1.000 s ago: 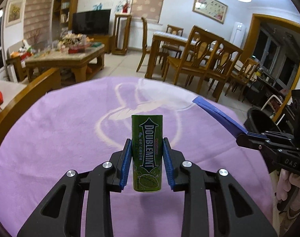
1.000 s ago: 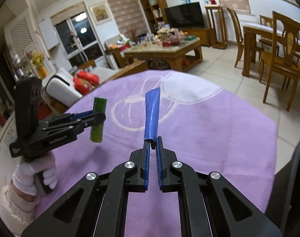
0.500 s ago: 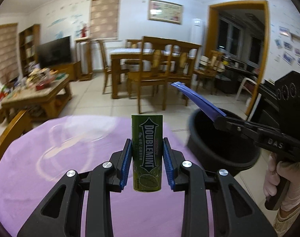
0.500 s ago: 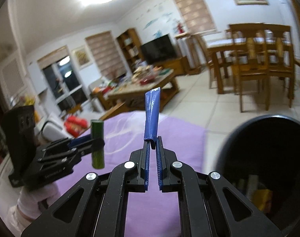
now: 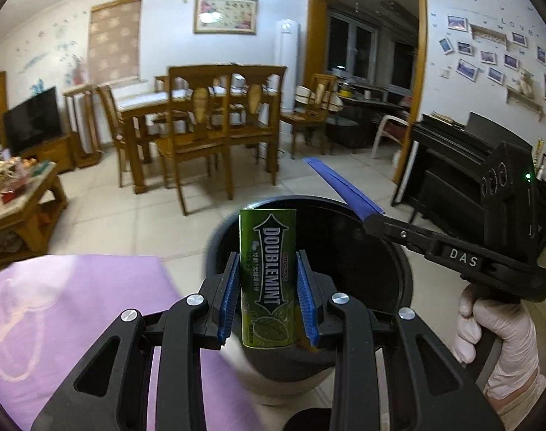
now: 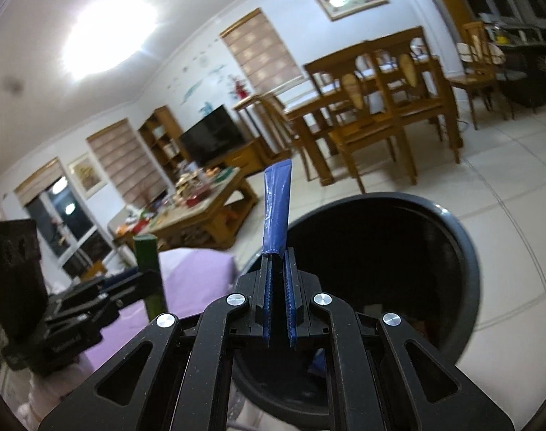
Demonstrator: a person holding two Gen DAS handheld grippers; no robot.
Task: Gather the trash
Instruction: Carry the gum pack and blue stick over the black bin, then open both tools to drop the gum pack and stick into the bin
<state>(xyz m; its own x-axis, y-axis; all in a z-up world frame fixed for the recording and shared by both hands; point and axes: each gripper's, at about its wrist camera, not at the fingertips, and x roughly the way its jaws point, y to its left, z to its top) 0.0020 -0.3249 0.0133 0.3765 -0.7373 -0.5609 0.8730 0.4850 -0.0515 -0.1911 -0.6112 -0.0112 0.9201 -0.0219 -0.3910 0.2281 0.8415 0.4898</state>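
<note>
**Both pieces of trash carried to the bin, neither dropped yet**

The collecting part looks done and the dropping is what remains — as far as these views show, each hand has its item at the black bin (image 5: 398,273) and nothing is let go. Some litter already lies at the bottom of the bin, seen dimly in the right wrist view.

The left tongs (image 5: 267,296) are clenched on the green Doublemint pack (image 5: 267,276), which stands upright between the blue pads with its top half sticking out above them. In the left wrist view the pack sits in front of the bin's open mouth, apparently above the near rim; the purple cloth (image 5: 75,298) lies off to the lower left.

The right tongs (image 6: 277,300) are pinched fully together on the lower end of a blue wrapper (image 6: 276,208), which juts forward and upward from the tips over the bin's left rim. The gloved right hand (image 5: 495,334) holds its tool just beside the bin.

A release from each would likely finish this pair.
</note>
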